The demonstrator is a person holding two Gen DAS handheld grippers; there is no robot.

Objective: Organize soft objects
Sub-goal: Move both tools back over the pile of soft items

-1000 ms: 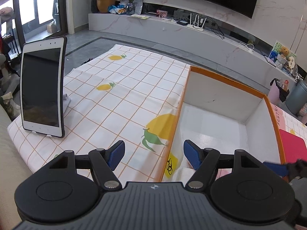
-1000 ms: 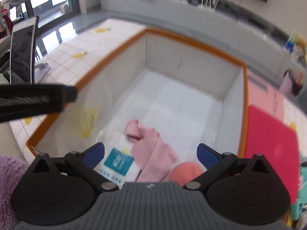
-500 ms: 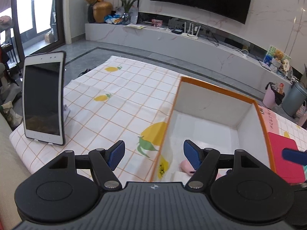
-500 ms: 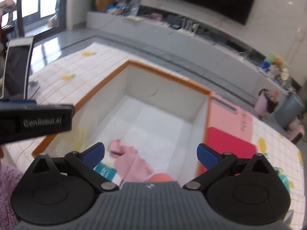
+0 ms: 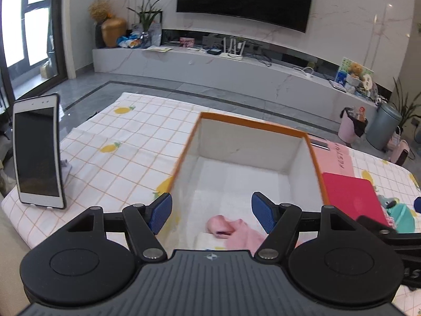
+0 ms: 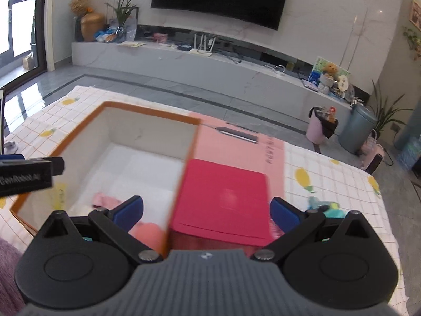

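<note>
An orange-rimmed white box (image 5: 252,125) stands on the checked tablecloth; it also shows in the right wrist view (image 6: 147,112). A pink cloth (image 5: 236,230) lies inside near its front, also seen in the right wrist view (image 6: 104,200) beside a round salmon-pink object (image 6: 147,233). My left gripper (image 5: 211,212) is open and empty above the box's front. My right gripper (image 6: 206,210) is open and empty above a red box (image 6: 223,197). A teal soft toy (image 5: 400,210) lies right of the red box, also in the right wrist view (image 6: 326,208).
A tablet (image 5: 36,152) stands on a stand at the table's left edge. A pink flat box (image 6: 244,142) lies behind the red one. A purple fluffy fabric (image 6: 8,271) is at the near left. A TV bench and bins stand beyond the table.
Both grippers have risen and pulled back from the box. The right gripper has swung right, from over the box interior to over the red box. Both stay open.
</note>
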